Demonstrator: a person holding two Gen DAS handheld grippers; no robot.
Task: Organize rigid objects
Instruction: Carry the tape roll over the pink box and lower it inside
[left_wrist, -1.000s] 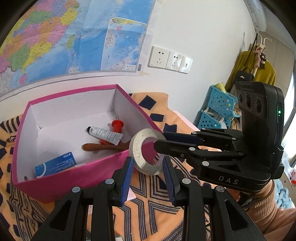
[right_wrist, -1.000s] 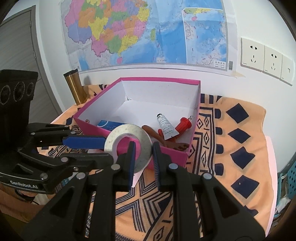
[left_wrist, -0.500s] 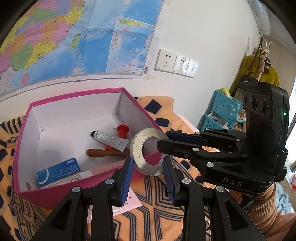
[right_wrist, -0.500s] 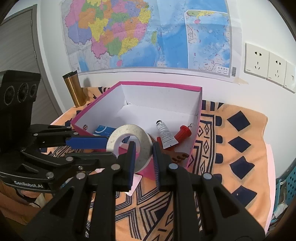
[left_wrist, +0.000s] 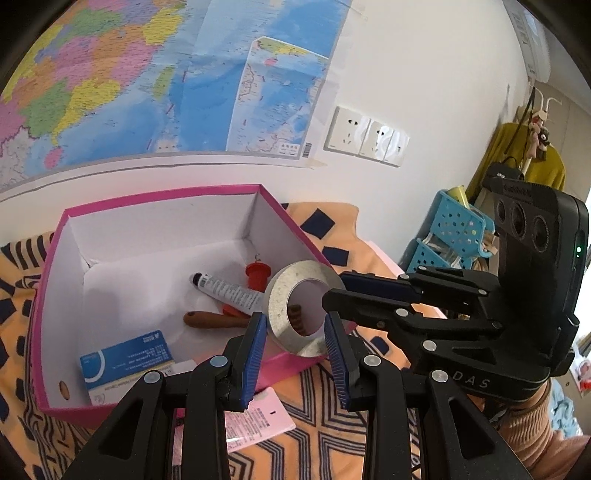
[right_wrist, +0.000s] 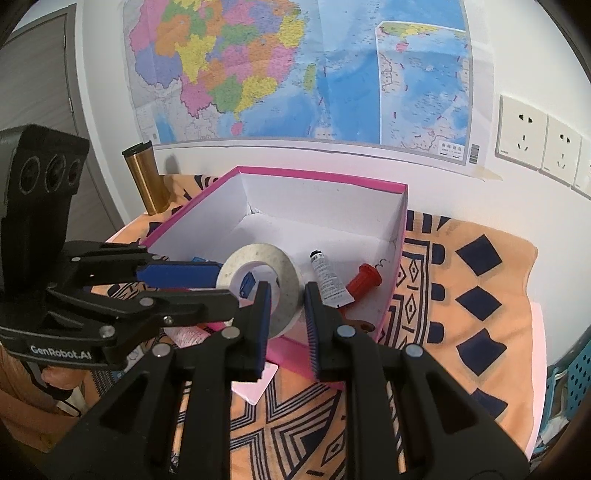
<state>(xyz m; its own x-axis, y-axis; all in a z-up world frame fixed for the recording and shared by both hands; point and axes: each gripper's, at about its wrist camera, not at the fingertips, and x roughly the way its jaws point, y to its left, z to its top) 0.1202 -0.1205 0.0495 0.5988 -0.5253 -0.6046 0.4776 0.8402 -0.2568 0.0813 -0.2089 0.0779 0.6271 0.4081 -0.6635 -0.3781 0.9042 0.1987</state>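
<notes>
Tape roll (left_wrist: 301, 308) held by both grippers at frame centre, over pink box (left_wrist: 166, 194) w/ tube (left_wrist: 229, 293). Left gripper (left_wrist: 295, 343) and right gripper (right_wrist: 287, 315) each clamp it, jaws narrow.

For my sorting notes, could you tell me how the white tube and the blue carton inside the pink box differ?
The white tube is slim, round and black-capped; the blue carton is a flat rectangular pack. The tube lies over the red-handled tool mid-floor; the carton lies apart by the near wall. Both rest inside the pink box.
</notes>
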